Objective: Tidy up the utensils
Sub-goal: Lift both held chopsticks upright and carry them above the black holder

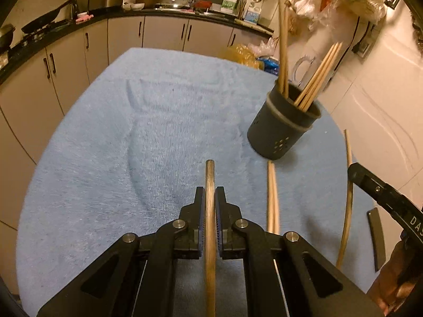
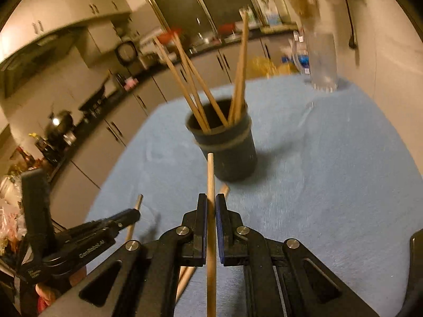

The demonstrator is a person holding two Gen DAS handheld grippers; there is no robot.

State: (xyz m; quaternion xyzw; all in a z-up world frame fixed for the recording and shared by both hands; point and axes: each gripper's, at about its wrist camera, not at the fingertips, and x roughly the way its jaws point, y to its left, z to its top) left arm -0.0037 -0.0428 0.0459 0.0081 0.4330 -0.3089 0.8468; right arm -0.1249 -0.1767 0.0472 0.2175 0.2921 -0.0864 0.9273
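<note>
Both grippers are seen clamped on wooden chopsticks. The left gripper (image 1: 210,198) is closed on one chopstick (image 1: 210,179), whose shaft runs lengthwise between the pads and projects forward past the fingertips; the right gripper (image 2: 211,206) is closed likewise on a second chopstick (image 2: 210,174), its free end showing just short of the holder in the right wrist view. The dark cylindrical chopstick holder (image 1: 283,121) stands upright on the blue towel-covered table (image 1: 105,145) and is already loaded with several chopsticks leaning against its rim. From the left gripper the holder lies ahead and to the right, well apart; from the right gripper it lies almost straight ahead and near, so the right hand is judged the nearer of the two. Each held stick's long axis is aligned with its gripper's pointing line, angled downward toward the table rather than vertical. It is judged that, for insertion, each stick needs to be brought over the open mouth and tipped steeper, end first, with the leaning sticks inside to be avoided. A pair of loose chopsticks (image 1: 273,198) is left on the towel just right of the left gripper. Some motion blur is noted in the right wrist view, so fine contact cannot be confirmed.
</note>
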